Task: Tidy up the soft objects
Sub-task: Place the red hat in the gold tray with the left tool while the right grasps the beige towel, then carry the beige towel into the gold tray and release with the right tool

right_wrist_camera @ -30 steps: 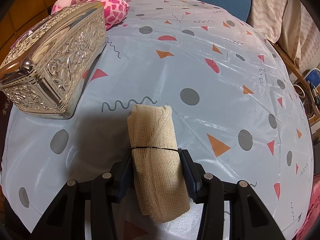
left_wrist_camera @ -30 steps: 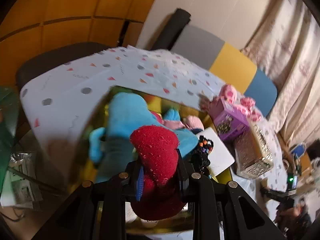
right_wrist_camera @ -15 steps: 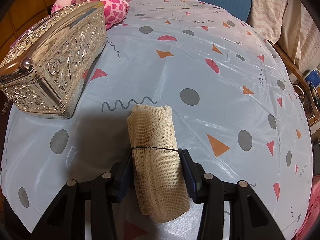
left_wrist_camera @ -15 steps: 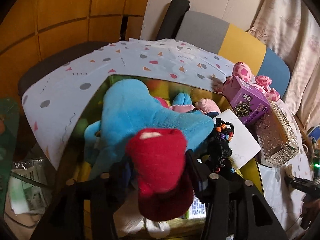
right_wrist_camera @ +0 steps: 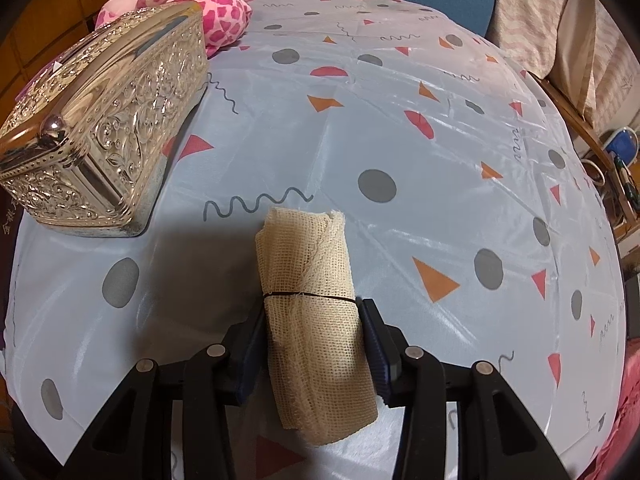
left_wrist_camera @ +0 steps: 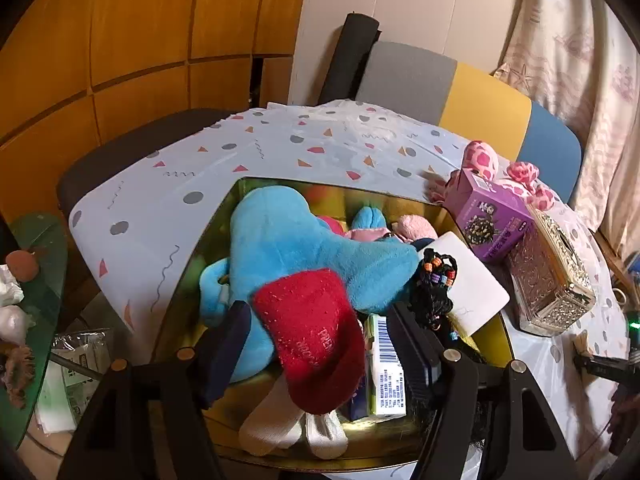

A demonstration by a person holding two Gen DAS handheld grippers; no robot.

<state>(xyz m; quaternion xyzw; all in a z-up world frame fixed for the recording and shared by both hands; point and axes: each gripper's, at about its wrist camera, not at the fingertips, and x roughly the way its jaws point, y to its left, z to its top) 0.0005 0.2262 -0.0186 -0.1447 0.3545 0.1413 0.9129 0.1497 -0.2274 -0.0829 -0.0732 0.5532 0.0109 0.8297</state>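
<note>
Left gripper point(left_wrist_camera: 320, 340) first: my jaws have just been opening and now stand wide, with the red sock point(left_wrist_camera: 316, 336) lying between them, clear of both pads. That sock rests in the gold bin point(left_wrist_camera: 208, 232), draped over the blue plush point(left_wrist_camera: 304, 248), with a pair of white socks point(left_wrist_camera: 292, 428) below it at 6 o'clock. At 3 o'clock from the red sock lies a barcoded packet point(left_wrist_camera: 386, 364), and past it a black beaded bundle point(left_wrist_camera: 434, 288) on a white card point(left_wrist_camera: 476, 292). Small pink plush pieces point(left_wrist_camera: 400, 226) show behind the blue one at 1 o'clock. Outside the bin, at 2 o'clock, stand a purple box point(left_wrist_camera: 488, 216) and a silver box point(left_wrist_camera: 552, 276), with a pink spotted plush point(left_wrist_camera: 480, 156) behind them on the patterned cloth point(left_wrist_camera: 280, 148).

From the right wrist, my right gripper point(right_wrist_camera: 316, 344) is clamped on the gauze roll point(right_wrist_camera: 316, 312), both pads pressing its lower half below a black band. The roll lies on the cloth point(right_wrist_camera: 400, 120), its free end pointing to 12 o'clock. At 10 o'clock sits the silver box point(right_wrist_camera: 104, 128), and the pink spotted plush point(right_wrist_camera: 212, 4) is touching its far end at 11 o'clock.
</note>
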